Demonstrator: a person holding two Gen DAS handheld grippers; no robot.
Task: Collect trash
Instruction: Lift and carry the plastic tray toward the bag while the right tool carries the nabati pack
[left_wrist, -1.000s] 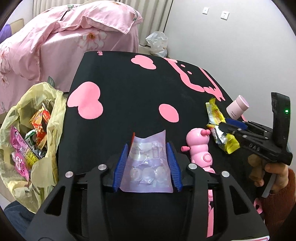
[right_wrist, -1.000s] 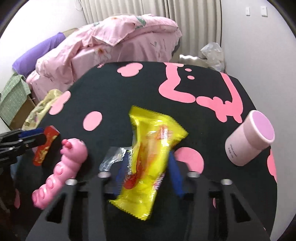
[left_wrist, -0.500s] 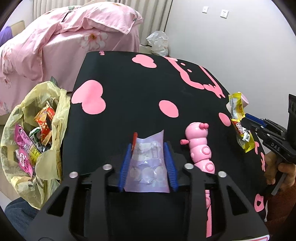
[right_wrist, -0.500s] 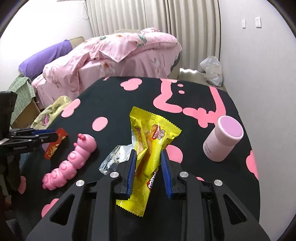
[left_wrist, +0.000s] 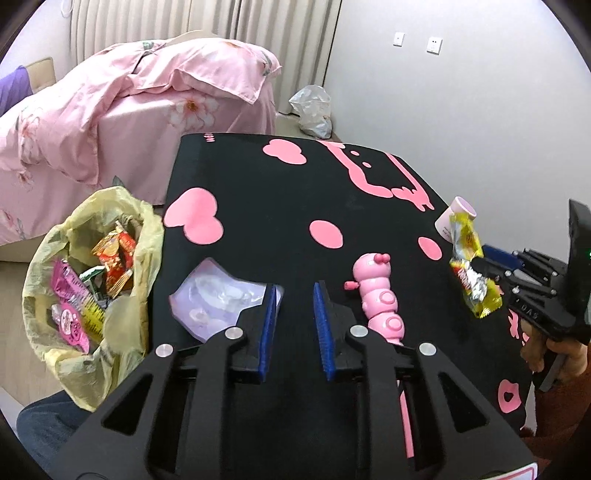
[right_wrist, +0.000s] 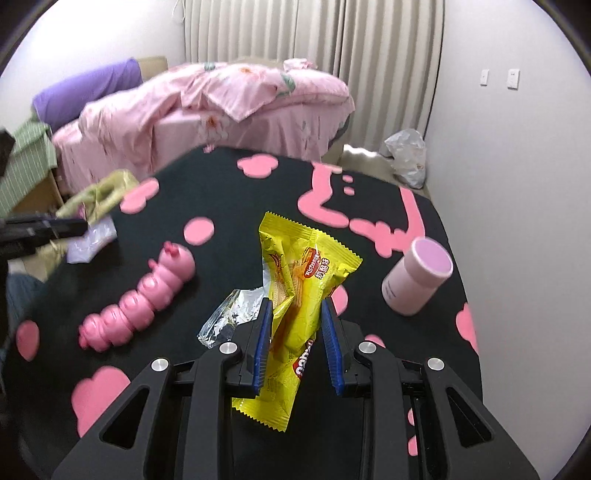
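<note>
A pale purple plastic wrapper (left_wrist: 214, 299) lies by the table's left edge, against the outer side of my left gripper's (left_wrist: 295, 291) left finger. The left jaws are closing with only bare black tabletop between the blue pads. From the right wrist view the purple wrapper (right_wrist: 92, 240) sits just past the left gripper's (right_wrist: 74, 225) tip. My right gripper (right_wrist: 297, 332) is shut on a yellow snack wrapper (right_wrist: 295, 280) with torn silver foil (right_wrist: 229, 314), held above the table. The left wrist view shows the yellow wrapper (left_wrist: 467, 254) at far right. A yellow trash bag (left_wrist: 147, 236) with several wrappers hangs off the left edge.
On the black table (left_wrist: 277, 192) with pink shapes lie a pink caterpillar toy (left_wrist: 376, 295) and a pink cylinder (right_wrist: 417, 280) at the right. A pink bed (left_wrist: 147, 92) stands behind, a white plastic bag (left_wrist: 312, 110) on the floor. A person's hand (left_wrist: 554, 354) holds the right gripper.
The purple wrapper has left the left jaws and now lies to the left of them; the jaws have narrowed. My right gripper has risen with the yellow wrapper.
</note>
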